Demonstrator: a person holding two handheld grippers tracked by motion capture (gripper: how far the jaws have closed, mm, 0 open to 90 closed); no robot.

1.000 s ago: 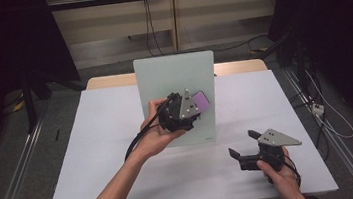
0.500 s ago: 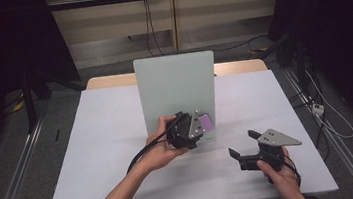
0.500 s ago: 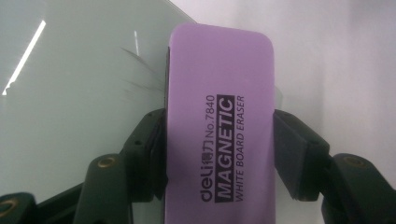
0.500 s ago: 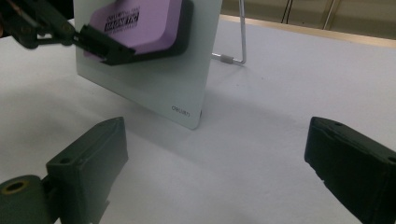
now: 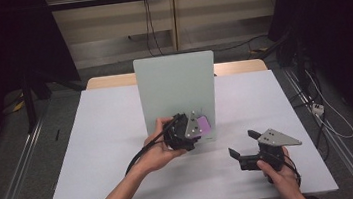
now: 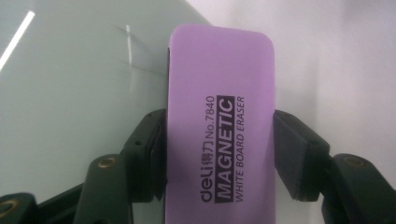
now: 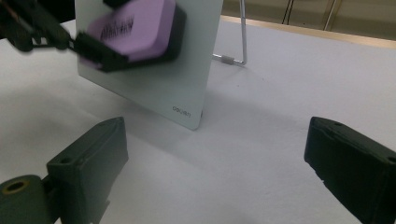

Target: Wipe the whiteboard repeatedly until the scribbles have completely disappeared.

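My right tool (image 5: 244, 148) rests nearest me on the tabletop (image 5: 95, 154), its jaws spread wide with nothing between them; from its own camera I look past those two black jaws at bare white surface.

Further ahead, my left tool (image 5: 195, 130) is clenched on the purple magnetic whiteboard eraser (image 6: 219, 126). The jaws press on its two long sides about halfway along its length, and the printed face looks back at me. That is the right place to hold it: the plastic shell there is stiff and flat-sided, so I judge it will not give under the pads, though the smooth plastic could slip if I loosen. It is a small, light block, so weight is no worry. The dark felt underside, seen from my right tool's camera (image 7: 175, 28), is the soft part and should stay free.

Just beyond the eraser, touching or nearly touching its felt, stands the pale glass whiteboard (image 5: 176, 92), tilted back on a wire stand (image 7: 240, 42). I judge the board light and easily tipped, so pushing hard could shove it backward; the magnet may also tug the eraser toward it.
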